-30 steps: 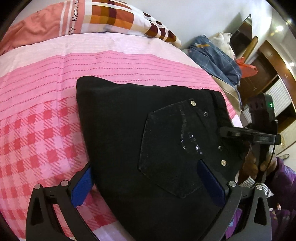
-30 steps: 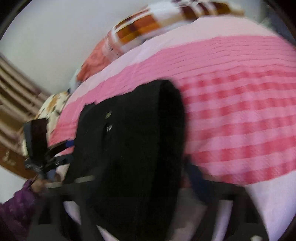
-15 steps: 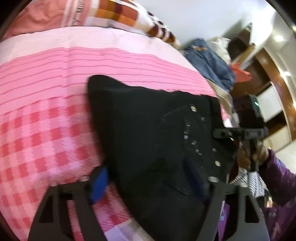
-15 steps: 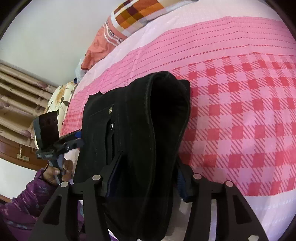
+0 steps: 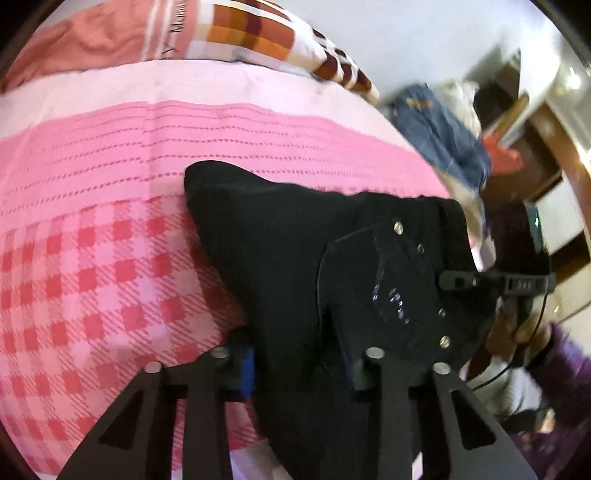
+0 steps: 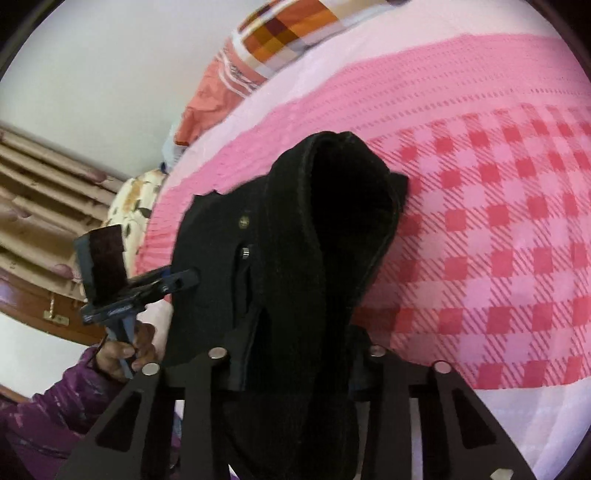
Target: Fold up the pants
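Both claws closing on black pants | left claw narrowed sharply | right claw narrowed slightly

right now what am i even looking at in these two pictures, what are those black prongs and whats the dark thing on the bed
There is no robot. A person holds a hand-held gripper in each hand, each with a camera looking along its two prongs. One picture looks out from the left hand-held gripper, the other from the right hand-held gripper; each also shows in the other's view. Folded black pants lie on a pink checked bedspread, with pillows behind. Both grippers' jaws are closing, with the near edge of the pants bunched between them.
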`<action>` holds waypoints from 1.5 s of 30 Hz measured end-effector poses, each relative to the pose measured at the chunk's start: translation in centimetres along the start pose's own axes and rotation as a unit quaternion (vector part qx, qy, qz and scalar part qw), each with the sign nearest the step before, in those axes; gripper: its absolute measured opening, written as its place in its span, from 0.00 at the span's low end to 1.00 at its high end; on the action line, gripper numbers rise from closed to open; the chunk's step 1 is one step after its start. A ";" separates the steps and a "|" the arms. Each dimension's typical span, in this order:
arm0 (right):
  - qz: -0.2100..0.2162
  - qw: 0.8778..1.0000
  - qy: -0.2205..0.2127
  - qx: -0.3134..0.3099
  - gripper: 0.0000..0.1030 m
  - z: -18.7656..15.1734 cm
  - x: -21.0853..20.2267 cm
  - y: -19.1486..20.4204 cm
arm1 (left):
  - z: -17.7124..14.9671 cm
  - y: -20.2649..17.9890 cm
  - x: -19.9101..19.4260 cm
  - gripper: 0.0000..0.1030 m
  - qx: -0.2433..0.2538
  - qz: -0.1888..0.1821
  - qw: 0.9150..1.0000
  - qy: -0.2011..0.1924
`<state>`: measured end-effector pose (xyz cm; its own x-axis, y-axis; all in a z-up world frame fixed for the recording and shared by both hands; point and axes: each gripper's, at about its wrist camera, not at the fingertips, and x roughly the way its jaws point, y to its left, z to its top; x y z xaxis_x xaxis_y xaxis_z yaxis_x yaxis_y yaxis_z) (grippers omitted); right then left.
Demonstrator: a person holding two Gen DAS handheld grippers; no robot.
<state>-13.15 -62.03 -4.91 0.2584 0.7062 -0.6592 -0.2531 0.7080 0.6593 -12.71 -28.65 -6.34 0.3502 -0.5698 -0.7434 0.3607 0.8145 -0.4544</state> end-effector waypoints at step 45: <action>0.164 0.986 -0.006 -0.008 0.28 10.4 14.6 14.7 | 4.0 7.4 -15.6 0.23 -0.002 0.175 0.969 -0.174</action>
<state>-3.36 -41.30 -1.06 0.1708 0.8972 -0.4072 -0.3390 0.4415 0.8307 -12.05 -14.16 3.80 0.7206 -0.2608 -0.6425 0.1641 0.9644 -0.2073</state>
